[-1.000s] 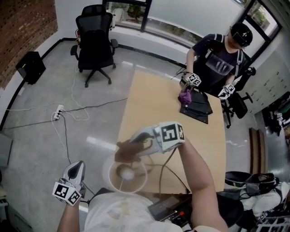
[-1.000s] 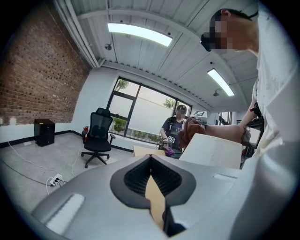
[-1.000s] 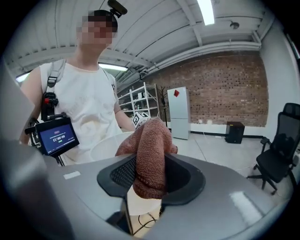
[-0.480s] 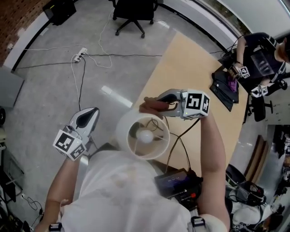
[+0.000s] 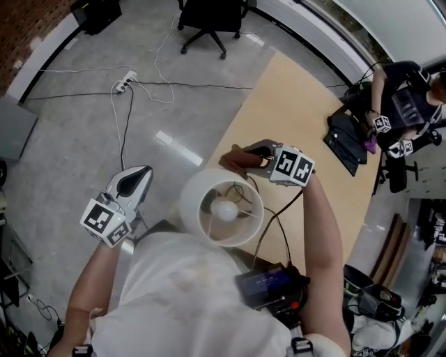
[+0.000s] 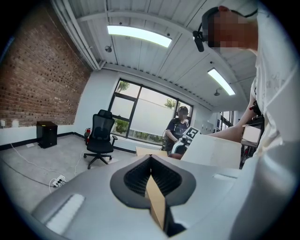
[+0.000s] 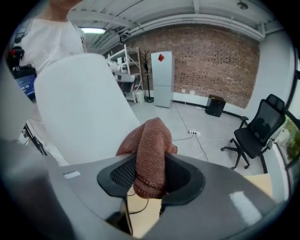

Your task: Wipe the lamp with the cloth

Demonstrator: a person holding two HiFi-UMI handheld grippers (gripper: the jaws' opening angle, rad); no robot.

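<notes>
Now lower, right gripper (image 5: 244, 155), fingers clamped on brown cloth (image 7: 149, 157), beside lamp (image 5: 195, 202), left gripper (image 5: 139, 174) closed, empty

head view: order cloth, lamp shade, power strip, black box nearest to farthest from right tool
1. cloth, in the right tool jaws
2. lamp shade, just below it
3. power strip, floor, upper left
4. black box, top left corner
</notes>
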